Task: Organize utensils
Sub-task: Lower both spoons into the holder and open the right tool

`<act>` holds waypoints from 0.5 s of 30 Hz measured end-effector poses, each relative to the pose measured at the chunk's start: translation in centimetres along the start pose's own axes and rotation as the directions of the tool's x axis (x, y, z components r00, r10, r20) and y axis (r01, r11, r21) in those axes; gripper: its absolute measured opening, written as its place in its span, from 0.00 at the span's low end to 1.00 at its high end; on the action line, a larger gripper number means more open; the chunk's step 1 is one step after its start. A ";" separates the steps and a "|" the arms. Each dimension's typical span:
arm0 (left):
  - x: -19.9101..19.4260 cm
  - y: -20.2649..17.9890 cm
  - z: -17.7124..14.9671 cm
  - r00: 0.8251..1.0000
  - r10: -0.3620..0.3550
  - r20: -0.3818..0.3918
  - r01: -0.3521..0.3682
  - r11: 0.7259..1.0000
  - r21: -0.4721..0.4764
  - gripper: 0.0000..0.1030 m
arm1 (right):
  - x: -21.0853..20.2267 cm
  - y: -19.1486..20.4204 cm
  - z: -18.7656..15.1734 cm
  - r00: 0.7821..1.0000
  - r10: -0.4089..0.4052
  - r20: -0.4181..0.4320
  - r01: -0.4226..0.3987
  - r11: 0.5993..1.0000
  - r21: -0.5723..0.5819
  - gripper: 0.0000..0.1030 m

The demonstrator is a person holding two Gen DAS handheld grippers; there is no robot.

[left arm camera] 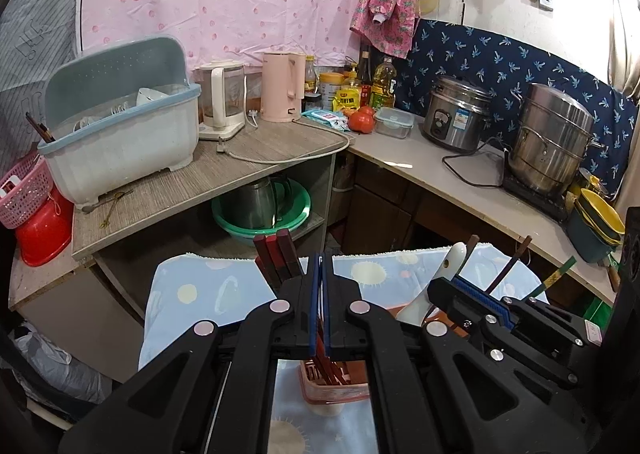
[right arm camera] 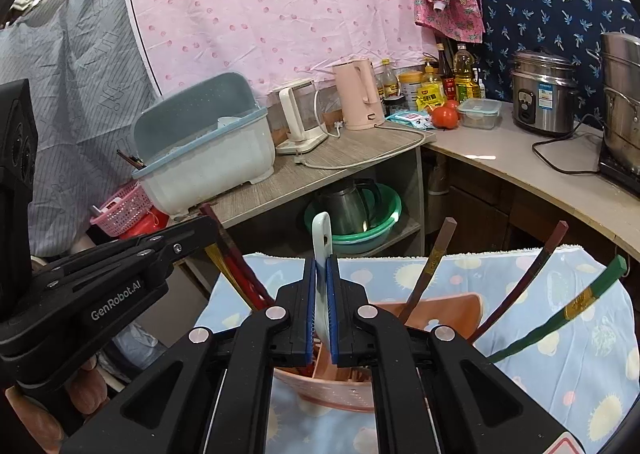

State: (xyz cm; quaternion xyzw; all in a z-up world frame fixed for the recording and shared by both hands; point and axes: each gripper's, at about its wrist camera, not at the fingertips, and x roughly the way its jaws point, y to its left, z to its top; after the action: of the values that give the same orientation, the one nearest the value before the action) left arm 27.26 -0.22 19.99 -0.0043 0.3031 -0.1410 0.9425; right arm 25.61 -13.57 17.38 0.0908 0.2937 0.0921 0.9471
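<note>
A pink utensil holder (right arm camera: 340, 386) stands on a table with a blue patterned cloth (right arm camera: 520, 366); it also shows in the left wrist view (left arm camera: 336, 386). My right gripper (right arm camera: 321, 310) is shut on a white spoon (right arm camera: 322, 246), handle up, above the holder. My left gripper (left arm camera: 320, 302) is shut on dark red chopsticks (left arm camera: 278, 254), whose lower ends reach into the holder. Brown, dark red and green chopsticks (right arm camera: 436, 266) lean out of the holder's right side. The right gripper and white spoon also show in the left wrist view (left arm camera: 448, 274).
A counter (left arm camera: 248, 162) behind holds a blue dish rack (left arm camera: 120, 122), kettles, bottles, tomatoes, a rice cooker (left arm camera: 456, 118) and a steel pot (left arm camera: 556, 138). A green basin (left arm camera: 260, 210) with a kettle sits on the shelf below. A pink basket (left arm camera: 24, 190) is at left.
</note>
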 end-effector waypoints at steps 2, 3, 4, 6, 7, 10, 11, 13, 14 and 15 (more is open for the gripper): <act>0.5 -0.1 -0.1 1.000 -0.003 -0.007 0.003 1.000 -0.002 0.01 | 0.1 0.0 -0.1 1.000 -0.012 0.003 0.012 1.000 -0.013 0.05; 0.7 -0.1 -0.2 1.000 -0.007 -0.010 0.007 1.000 -0.004 0.01 | 0.1 0.0 -0.1 1.000 -0.017 0.004 0.018 1.000 -0.017 0.05; 0.9 -0.1 -0.2 1.000 -0.008 -0.013 0.008 1.000 -0.004 0.01 | 0.1 0.0 -0.1 1.000 -0.019 0.005 0.019 1.000 -0.016 0.05; 1.1 -0.2 -0.2 1.000 -0.011 -0.014 0.010 1.000 -0.006 0.01 | 0.2 -0.3 0.1 1.000 -0.014 0.005 0.014 1.000 -0.005 0.05; 1.2 -0.1 -0.2 1.000 -0.012 -0.015 0.012 1.000 -0.008 0.01 | 0.2 -0.4 0.2 1.000 -0.013 0.004 0.013 1.000 -0.003 0.05; 1.2 0.0 -0.2 1.000 -0.013 -0.014 0.013 1.000 -0.011 0.01 | 0.4 -0.3 0.4 1.000 -0.016 -0.003 0.015 1.000 -0.015 0.05; 1.2 0.0 -0.2 1.000 -0.015 -0.015 0.014 1.000 -0.011 0.01 | 0.5 -0.3 0.3 1.000 -0.018 -0.004 0.018 1.000 -0.019 0.05; 1.2 0.1 -0.2 1.000 -0.013 -0.016 0.013 1.000 -0.013 0.01 | 0.5 -0.2 0.2 1.000 -0.025 -0.006 0.025 0.999 -0.022 0.06; 1.2 0.1 -0.2 1.000 -0.013 -0.017 0.013 1.000 -0.015 0.01 | 0.4 -0.3 0.2 1.000 -0.024 -0.002 0.024 1.000 -0.018 0.06; 1.2 0.1 -0.2 1.000 -0.014 -0.018 0.014 1.000 -0.016 0.01 | 0.2 -0.3 0.2 1.000 -0.024 0.007 0.024 1.000 -0.013 0.12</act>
State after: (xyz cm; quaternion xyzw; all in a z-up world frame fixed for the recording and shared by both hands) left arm 28.14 -0.43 19.12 -0.0127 0.3127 -0.1450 0.9386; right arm 25.93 -13.88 17.34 0.0814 0.2908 0.0825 0.9498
